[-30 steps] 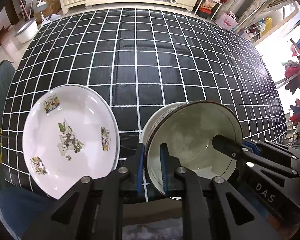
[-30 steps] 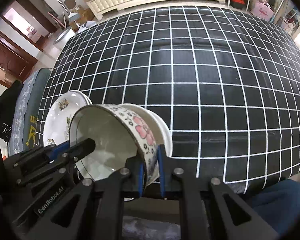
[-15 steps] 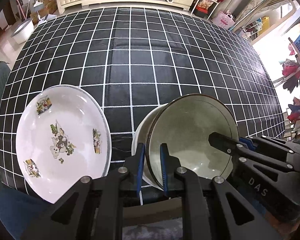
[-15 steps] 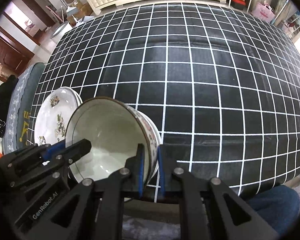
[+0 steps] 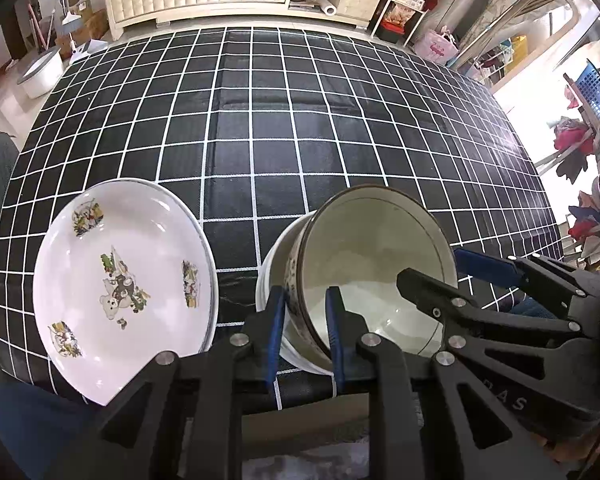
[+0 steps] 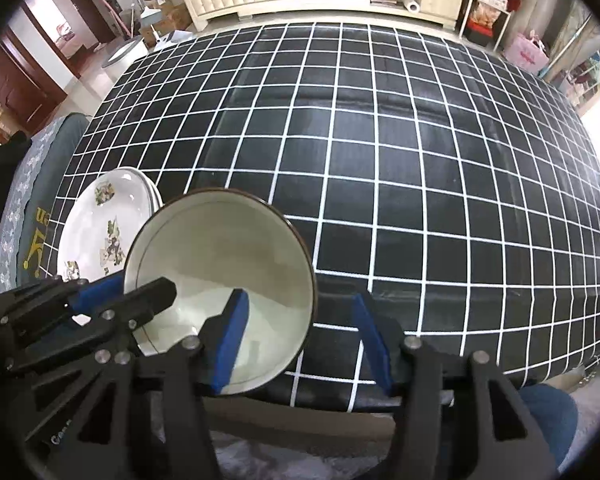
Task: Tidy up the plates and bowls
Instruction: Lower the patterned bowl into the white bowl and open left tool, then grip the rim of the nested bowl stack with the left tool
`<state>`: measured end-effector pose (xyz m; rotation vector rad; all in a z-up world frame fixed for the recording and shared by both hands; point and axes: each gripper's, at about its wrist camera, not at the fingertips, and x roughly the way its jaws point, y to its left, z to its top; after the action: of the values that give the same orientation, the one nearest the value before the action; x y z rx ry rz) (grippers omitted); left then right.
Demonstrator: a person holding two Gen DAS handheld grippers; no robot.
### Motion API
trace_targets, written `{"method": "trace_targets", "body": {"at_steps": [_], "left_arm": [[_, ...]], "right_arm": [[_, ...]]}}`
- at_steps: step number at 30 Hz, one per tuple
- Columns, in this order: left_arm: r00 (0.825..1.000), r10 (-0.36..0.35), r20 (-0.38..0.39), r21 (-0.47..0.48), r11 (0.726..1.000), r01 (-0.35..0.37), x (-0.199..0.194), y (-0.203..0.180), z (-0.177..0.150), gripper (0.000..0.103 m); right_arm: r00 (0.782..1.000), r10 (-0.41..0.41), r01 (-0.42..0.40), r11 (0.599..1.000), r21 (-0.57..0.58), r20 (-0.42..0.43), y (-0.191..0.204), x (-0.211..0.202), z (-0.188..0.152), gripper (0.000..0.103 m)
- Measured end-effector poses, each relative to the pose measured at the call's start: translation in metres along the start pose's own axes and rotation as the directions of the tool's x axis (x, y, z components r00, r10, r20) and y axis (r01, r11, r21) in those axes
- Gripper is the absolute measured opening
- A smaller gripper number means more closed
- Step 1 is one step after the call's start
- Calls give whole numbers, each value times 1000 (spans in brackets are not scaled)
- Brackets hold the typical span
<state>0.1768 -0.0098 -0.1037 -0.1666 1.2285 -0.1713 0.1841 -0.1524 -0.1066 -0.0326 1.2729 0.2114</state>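
step: nesting floral bowl (image 5: 372, 272) into white bowl (image 5: 266, 280) on counter (image 6: 380, 140), beside plates (image 5: 120, 280) | left hand-held gripper (image 5: 304, 320) pinching its rim narrowly | right hand-held gripper (image 6: 300, 332) spread wide, holding nothing | advice: levelling rim before letting go

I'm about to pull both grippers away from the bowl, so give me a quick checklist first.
1. Right gripper free of the floral bowl: ok, jaws wide open around the rim.
2. Left gripper free of it: cannot tell, fingers straddle the rim closely.
3. Floral bowl seated in the white bowl: ok.
4. Floral bowl sitting level: cannot tell.
5. Plates apart from the bowls: ok.
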Motion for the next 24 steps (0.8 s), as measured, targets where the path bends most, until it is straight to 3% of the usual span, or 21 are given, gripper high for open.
{"method": "trace_targets", "body": {"at_steps": [8,12,20,24], "left_arm": [[999,-14,44,-1,1000,14,-20,9,-2,24],[995,-33,90,-2,999,33,-38,15,-5,40],[990,-42,134,21,999,40,-66,14,-15,49],[988,-77,133,40,997,72,-70,12,-20,64]], "right_arm": [[1000,23,-23,1000,-12,21,7,-8,-2,63],[997,17,-15,999,-29,72,11,-25,-2,65],[990,49,-50,999,8,136,8,-49,-7,72],[986,56,-62,997,35,154,6,-50,-10,81]]}}
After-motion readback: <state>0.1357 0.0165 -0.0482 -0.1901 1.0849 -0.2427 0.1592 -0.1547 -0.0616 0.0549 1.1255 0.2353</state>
